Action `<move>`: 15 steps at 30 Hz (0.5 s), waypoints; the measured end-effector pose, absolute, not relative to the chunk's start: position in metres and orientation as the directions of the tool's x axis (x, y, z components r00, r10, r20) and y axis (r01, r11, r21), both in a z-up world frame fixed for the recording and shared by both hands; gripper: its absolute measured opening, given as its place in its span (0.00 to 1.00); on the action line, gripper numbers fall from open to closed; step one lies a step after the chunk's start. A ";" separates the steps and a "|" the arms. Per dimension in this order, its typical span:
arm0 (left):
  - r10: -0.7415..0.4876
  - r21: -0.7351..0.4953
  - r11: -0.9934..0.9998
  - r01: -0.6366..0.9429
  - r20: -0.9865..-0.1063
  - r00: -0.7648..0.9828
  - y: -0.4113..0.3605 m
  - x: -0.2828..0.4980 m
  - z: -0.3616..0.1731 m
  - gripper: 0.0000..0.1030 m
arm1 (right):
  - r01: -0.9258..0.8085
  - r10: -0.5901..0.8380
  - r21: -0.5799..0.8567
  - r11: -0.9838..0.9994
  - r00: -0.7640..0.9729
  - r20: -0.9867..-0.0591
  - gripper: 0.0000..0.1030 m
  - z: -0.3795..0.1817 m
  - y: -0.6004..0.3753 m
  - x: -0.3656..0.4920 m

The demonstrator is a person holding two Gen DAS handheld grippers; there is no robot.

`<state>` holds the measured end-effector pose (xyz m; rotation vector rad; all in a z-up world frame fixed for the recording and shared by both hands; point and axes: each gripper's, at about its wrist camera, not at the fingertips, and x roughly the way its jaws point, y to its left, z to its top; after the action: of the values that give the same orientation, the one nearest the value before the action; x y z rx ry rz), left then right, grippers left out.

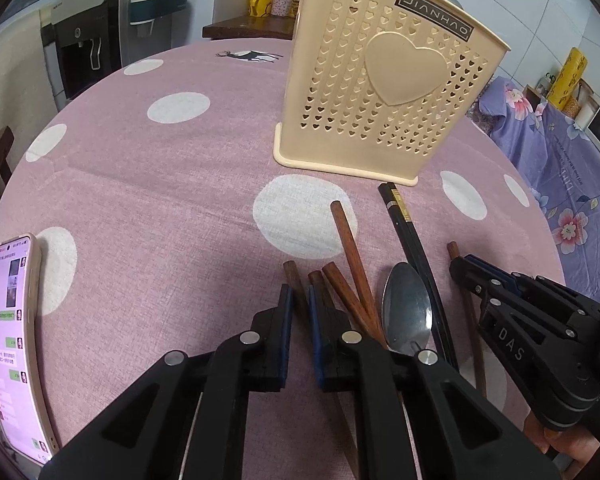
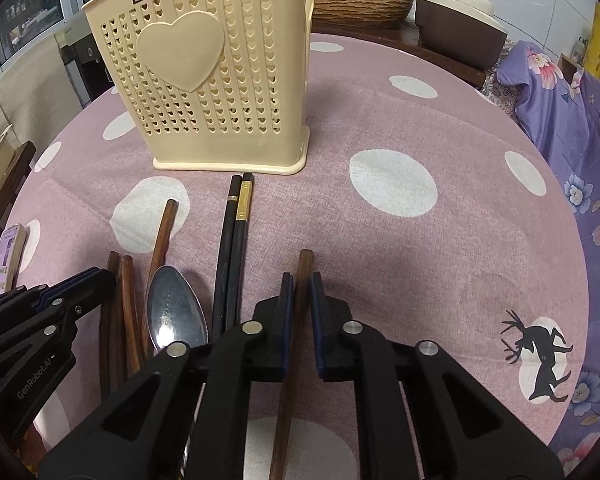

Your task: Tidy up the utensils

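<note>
Table (image 2: 440,120) under pink polka-dot cloth. Cream heart-perforated utensil holder (image 2: 204,80) upright at far side. Before it lie black chopsticks (image 2: 232,248), wooden chopsticks (image 1: 352,264), steel spoon (image 2: 176,312). Left hand-held gripper (image 1: 298,300): jaws narrowly apart, straddling a wooden chopstick's tip. Right hand-held gripper (image 2: 299,292): jaws flank lone wooden chopstick (image 2: 304,276); cannot tell if clamped.
</note>
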<state>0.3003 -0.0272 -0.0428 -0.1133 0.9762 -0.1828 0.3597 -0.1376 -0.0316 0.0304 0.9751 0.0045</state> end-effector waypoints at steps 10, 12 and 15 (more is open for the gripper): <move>-0.197 -0.160 0.980 0.116 -0.810 0.552 -0.025 0.298 -0.044 0.11 | 0.010 0.045 0.061 0.998 0.561 -0.827 0.09 -0.032 -0.145 0.362; -0.198 -0.157 0.980 0.120 -0.805 0.559 -0.023 0.294 -0.044 0.11 | 0.008 0.038 0.052 0.999 0.563 -0.825 0.09 -0.033 -0.146 0.362; -0.192 -0.150 0.981 0.120 -0.807 0.558 -0.022 0.288 -0.044 0.11 | 0.008 0.036 0.049 0.999 0.561 -0.827 0.10 -0.033 -0.146 0.360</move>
<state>0.2883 -0.0219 -0.0439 -0.0809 0.9613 -0.1844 0.3596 -0.1459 -0.0332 0.0489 0.9749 0.0160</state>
